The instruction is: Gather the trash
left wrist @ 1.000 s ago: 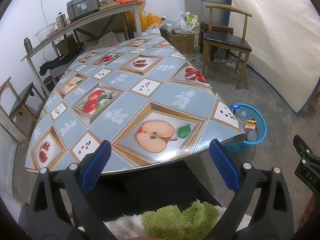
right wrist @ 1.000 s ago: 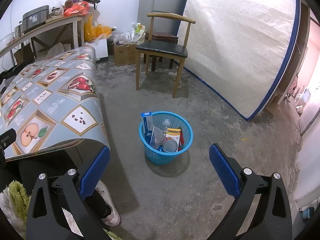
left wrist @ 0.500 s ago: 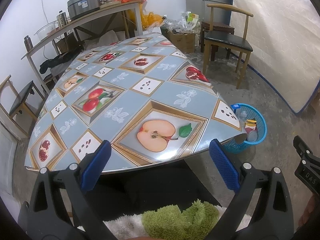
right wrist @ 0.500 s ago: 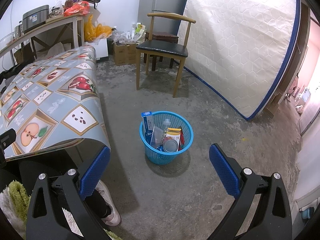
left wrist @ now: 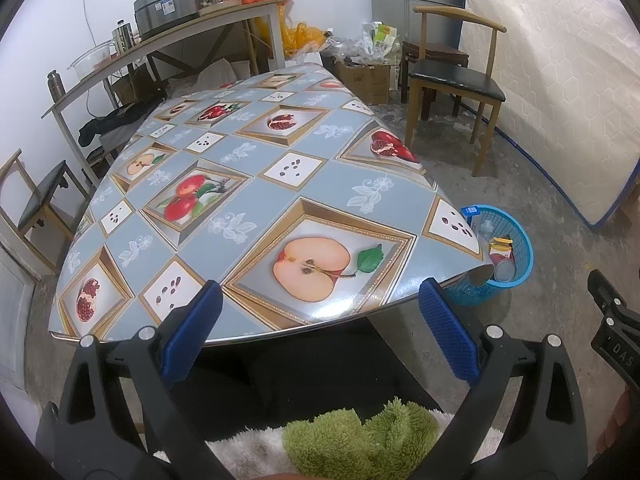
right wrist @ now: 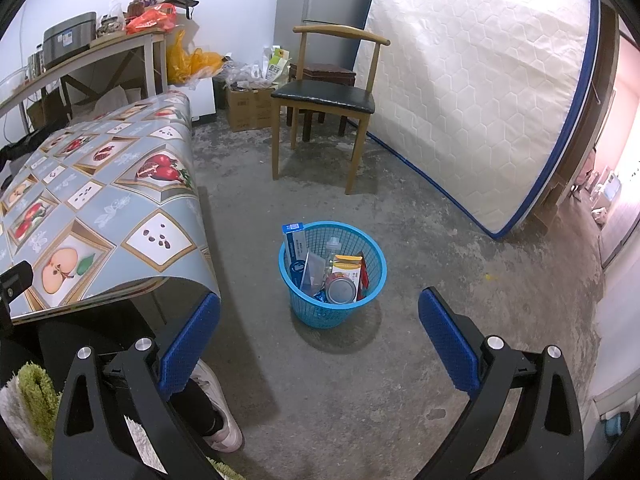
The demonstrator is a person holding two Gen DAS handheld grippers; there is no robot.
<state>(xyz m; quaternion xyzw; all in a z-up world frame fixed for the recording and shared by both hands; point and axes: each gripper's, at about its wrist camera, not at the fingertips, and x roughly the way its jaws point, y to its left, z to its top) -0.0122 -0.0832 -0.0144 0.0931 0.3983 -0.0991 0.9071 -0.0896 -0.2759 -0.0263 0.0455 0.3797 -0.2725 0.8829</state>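
Note:
A blue mesh trash basket [right wrist: 332, 312] stands on the concrete floor by the table's near right corner; it also shows in the left wrist view [left wrist: 520, 240]. It holds a blue box [right wrist: 294, 248], a metal can [right wrist: 341, 290], a plastic bottle and packets. My right gripper [right wrist: 319, 344] is open and empty, held above the floor in front of the basket. My left gripper [left wrist: 320, 336] is open and empty, held at the near edge of the table [left wrist: 240, 152], whose fruit-pattern cloth is bare.
A wooden chair [right wrist: 324, 96] stands beyond the basket, a mattress [right wrist: 472, 92] leans on the right wall. A cluttered shelf [left wrist: 160, 36] and cardboard boxes [left wrist: 364, 74] are at the back. Another chair [left wrist: 36, 200] is left of the table. A person's shoe [right wrist: 218, 408] is below my right gripper.

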